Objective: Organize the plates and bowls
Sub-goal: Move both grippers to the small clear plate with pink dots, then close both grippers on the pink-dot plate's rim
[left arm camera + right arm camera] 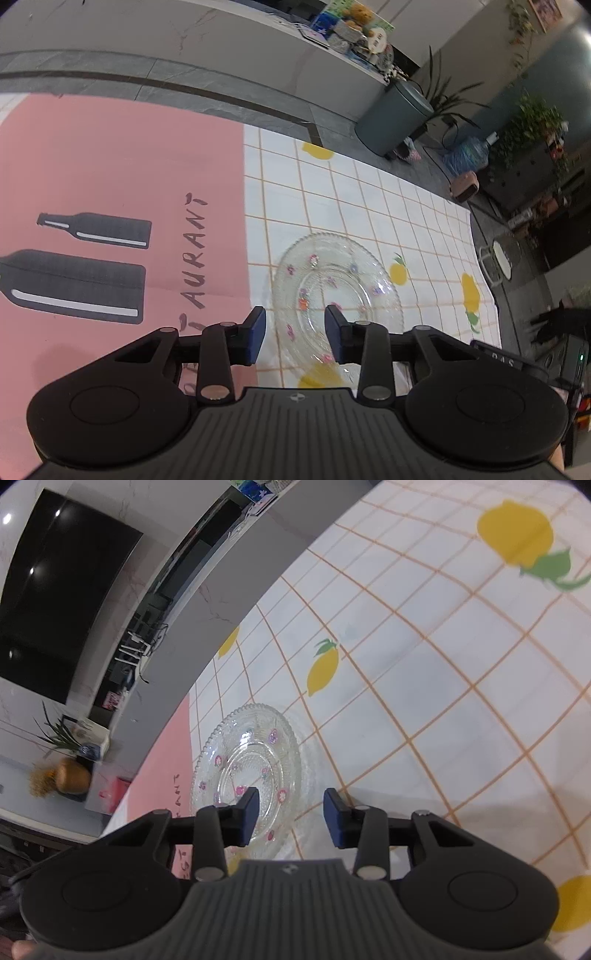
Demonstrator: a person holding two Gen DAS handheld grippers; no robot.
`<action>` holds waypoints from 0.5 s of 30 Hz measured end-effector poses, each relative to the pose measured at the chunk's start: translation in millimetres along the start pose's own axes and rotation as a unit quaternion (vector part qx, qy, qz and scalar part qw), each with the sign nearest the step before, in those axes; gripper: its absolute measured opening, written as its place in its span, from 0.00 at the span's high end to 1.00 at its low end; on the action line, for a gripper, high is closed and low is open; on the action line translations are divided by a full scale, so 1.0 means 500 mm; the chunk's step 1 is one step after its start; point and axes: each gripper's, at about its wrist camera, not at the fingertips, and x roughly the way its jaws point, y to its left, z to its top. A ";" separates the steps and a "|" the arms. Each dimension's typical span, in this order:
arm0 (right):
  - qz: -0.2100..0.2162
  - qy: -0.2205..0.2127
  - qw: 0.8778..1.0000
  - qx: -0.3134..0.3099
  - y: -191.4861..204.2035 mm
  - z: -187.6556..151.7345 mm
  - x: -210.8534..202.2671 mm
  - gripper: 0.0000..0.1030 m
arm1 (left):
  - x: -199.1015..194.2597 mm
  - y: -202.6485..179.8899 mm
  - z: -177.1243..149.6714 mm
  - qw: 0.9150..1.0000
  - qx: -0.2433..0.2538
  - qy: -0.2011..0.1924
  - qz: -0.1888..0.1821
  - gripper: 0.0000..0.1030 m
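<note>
Left claw (294, 334): blue pads apart, nothing between them touching either pad; it hangs tilted down over the near part of a clear glass plate (334, 284). The plate lies flat on the cloth (369, 192), white with orange grid lines and lemon prints, just ahead of and below the pads; its rim is beaded and small flowers dot the glass. Left of the claw lies a pink mat (122, 173) with two black bottles printed on it and dark lettering; the plate sits just right of the mat's edge. Beyond the table: grey floor, a grey bin (393, 123), potted plants. Right claw (290, 818): pads apart, gripping nothing, over the plate's (255, 757) right side; the left pad overlaps the glass in view, contact not clear. The plate lies ahead-left of this claw, the pink mat (162, 760) further left, open cloth (443, 672) to the right.
</note>
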 end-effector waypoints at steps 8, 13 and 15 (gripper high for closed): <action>0.036 -0.014 0.999 0.028 -0.027 0.011 0.014 0.70 | 0.041 0.036 0.006 0.999 -0.032 -0.001 -0.010 0.65; 0.065 -0.011 0.997 0.051 -0.049 0.021 0.022 0.72 | 0.063 0.046 0.010 0.999 -0.040 0.008 -0.021 0.65; 0.075 -0.008 0.996 0.055 -0.052 0.023 0.026 0.72 | 0.068 0.045 0.011 0.999 -0.038 0.009 -0.027 0.65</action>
